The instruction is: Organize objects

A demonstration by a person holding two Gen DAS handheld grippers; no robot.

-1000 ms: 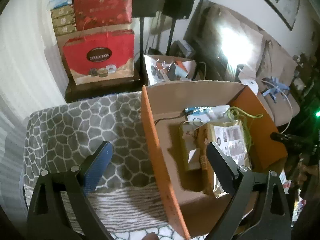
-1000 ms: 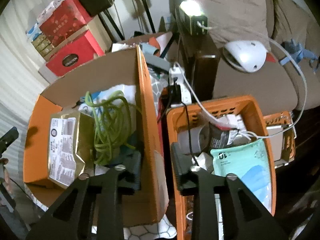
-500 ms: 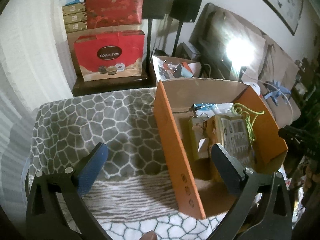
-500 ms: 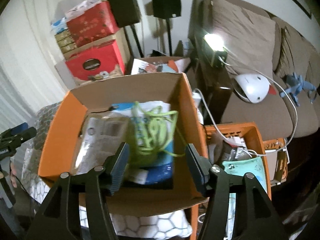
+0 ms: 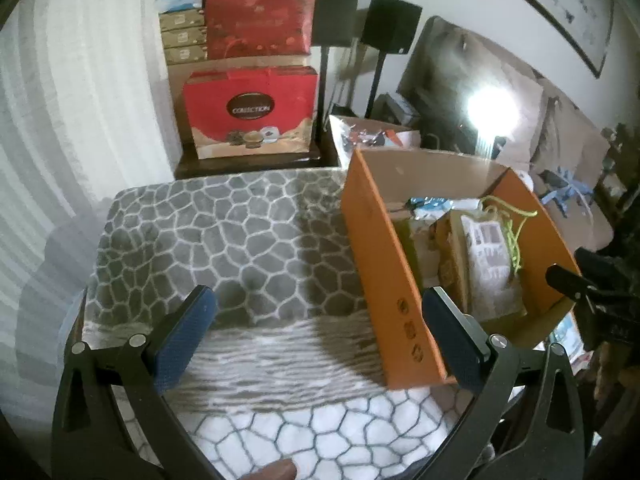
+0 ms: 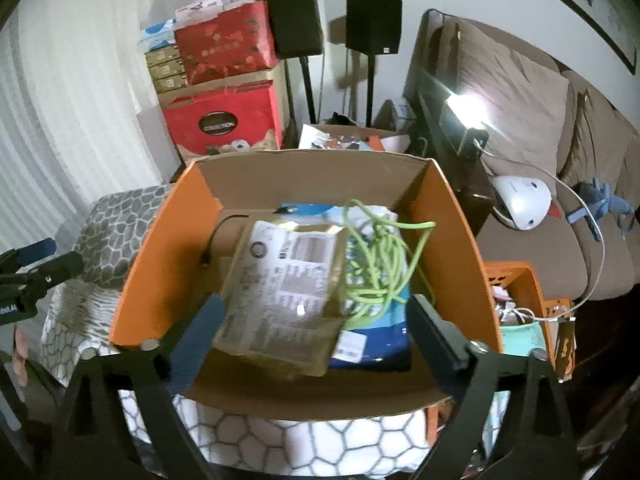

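Note:
An open orange cardboard box (image 5: 384, 256) stands on a grey and white pebble-patterned blanket (image 5: 224, 240). It also shows in the right wrist view (image 6: 160, 256). Inside lie a gold packet with a white label (image 6: 284, 288), a coil of green cord (image 6: 380, 264), a blue and white pack (image 6: 376, 340) and a thin black cable (image 6: 216, 236). My left gripper (image 5: 316, 336) is open and empty above the blanket, just left of the box. My right gripper (image 6: 312, 336) is open and empty above the box's near side.
Red gift boxes (image 5: 248, 112) are stacked on a dark stand at the back. Two black speakers (image 6: 372, 24) stand behind. A brown sofa (image 6: 520, 120) with a white device (image 6: 520, 200) is on the right. An orange basket (image 6: 524, 300) of items sits right of the box.
Both grippers have pulled back and risen. The right gripper swung from between the box and the basket to face the box and opened wider. Nothing was picked up.

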